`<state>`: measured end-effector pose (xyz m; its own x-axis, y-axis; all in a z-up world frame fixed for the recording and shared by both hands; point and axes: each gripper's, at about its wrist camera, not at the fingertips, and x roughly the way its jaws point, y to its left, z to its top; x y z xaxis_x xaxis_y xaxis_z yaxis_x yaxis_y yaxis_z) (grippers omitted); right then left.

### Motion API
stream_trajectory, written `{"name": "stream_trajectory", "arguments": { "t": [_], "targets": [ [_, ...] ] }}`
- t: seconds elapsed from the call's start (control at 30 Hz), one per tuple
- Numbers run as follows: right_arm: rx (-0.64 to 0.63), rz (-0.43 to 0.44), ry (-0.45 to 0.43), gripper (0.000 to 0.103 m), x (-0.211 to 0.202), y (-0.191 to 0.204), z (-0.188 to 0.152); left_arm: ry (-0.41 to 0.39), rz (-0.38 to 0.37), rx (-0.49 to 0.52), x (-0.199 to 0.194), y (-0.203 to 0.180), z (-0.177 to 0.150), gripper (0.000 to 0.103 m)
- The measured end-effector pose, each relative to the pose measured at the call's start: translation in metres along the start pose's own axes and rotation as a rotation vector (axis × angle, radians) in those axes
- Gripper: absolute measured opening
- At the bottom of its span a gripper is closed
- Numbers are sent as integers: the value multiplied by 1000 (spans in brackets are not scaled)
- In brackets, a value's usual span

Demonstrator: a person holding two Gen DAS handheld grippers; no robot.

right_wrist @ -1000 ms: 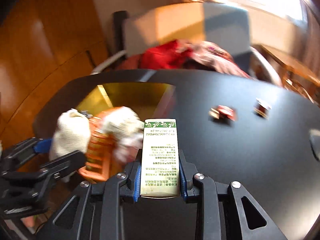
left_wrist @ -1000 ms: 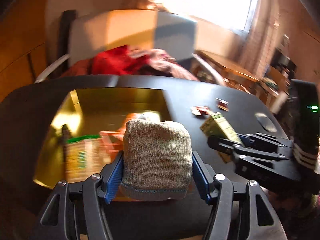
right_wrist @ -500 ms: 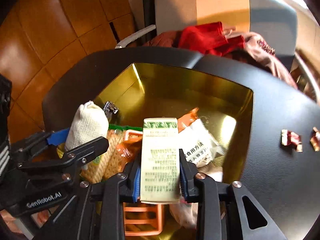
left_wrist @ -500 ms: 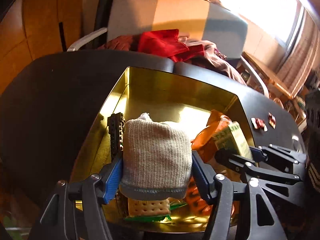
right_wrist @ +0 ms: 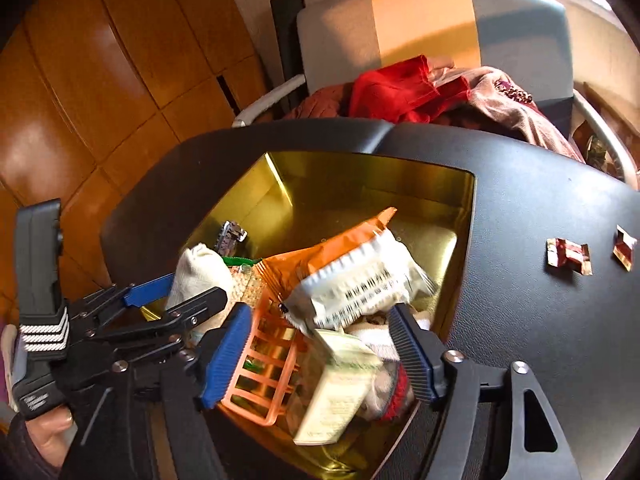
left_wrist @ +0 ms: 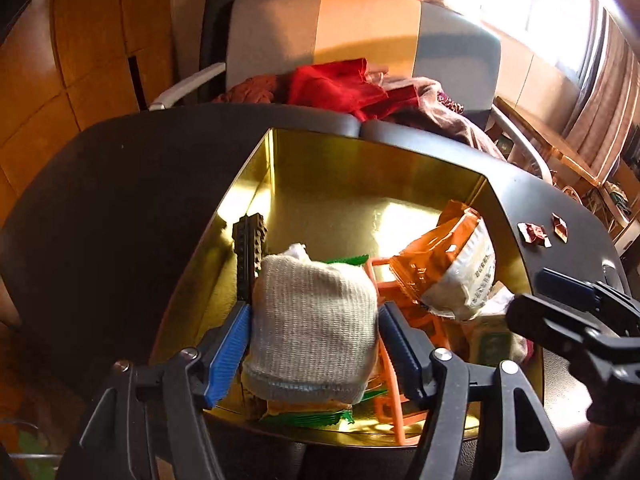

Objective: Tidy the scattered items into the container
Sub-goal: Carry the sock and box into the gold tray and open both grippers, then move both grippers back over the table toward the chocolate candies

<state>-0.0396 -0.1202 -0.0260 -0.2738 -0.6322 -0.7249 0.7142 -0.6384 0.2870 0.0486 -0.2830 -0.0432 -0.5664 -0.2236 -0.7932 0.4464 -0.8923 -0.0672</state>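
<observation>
Filling most of both views was the black table [left_wrist: 120, 184], and sunk in its middle sat the gold container [left_wrist: 360, 184], shiny-walled and already crowded at its near end. Beyond it stood a grey chair [left_wrist: 360, 28] heaped with red clothes [left_wrist: 340, 88].

The left hand-held gripper [left_wrist: 314, 332] hovered over the container's near edge, its blue pads closed lightly against a rolled beige knit cloth [left_wrist: 316, 320]. That bundle looked soft and light, likely to squash rather than slip, so a hold across its middle seemed right.

The right hand-held gripper [right_wrist: 320, 352] stood wide open above the container with nothing between its pads. Below it lay the pale green-printed carton [right_wrist: 340, 396], tilted and blurred, against an orange plastic basket [right_wrist: 260, 364]; it appeared stiff and light, best taken by its flat sides. An orange-and-white snack bag [right_wrist: 352, 276], crinkly and probably slick, rested on top of the pile.

Two small red wrapped sweets [right_wrist: 568, 256] lay out on the table, well apart from the container, thin and light, and probably awkward to pinch off a flat surface.
</observation>
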Motion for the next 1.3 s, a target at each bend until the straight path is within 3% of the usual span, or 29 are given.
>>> {"name": "stream_trajectory", "arguments": {
  "t": [0.07, 0.17, 0.33, 0.43, 0.53, 0.63, 0.73, 0.8, 1.0, 1.17, 1.3],
  "targets": [
    [19, -7, -30, 94, -11, -3, -5, -12, -35, 15, -6, 0, 1, 68],
    [39, -42, -71, 102, -26, -10, -12, -26, -90, 43, -16, -2, -1, 68],
    [90, -121, -131, 103, -51, -28, -24, -49, -70, 50, -23, -1, -4, 68],
    [148, -137, -111, 102, -57, -50, -32, -54, -37, 70, -21, -4, -4, 68],
    [251, -143, -78, 90, -61, -84, -44, -67, -18, 88, -22, -10, -3, 68],
    [360, -119, -70, 88, -69, -122, -58, -91, -30, 101, -28, -18, 0, 68],
    [436, -117, -90, 103, -79, -155, -71, -114, -87, 108, -41, -32, 5, 68],
    [477, -115, -90, 103, -84, -175, -79, -112, -151, 115, -47, -46, 7, 68],
    [517, -253, -131, 103, -109, -219, -100, -29, -308, 210, -46, -115, 9, 68],
    [532, -391, -132, 103, -126, -246, -117, 63, -351, 286, -27, -190, 23, 68],
    [542, -450, -141, 103, -137, -262, -131, 114, -383, 243, -4, -233, 40, 68]
  ]
}}
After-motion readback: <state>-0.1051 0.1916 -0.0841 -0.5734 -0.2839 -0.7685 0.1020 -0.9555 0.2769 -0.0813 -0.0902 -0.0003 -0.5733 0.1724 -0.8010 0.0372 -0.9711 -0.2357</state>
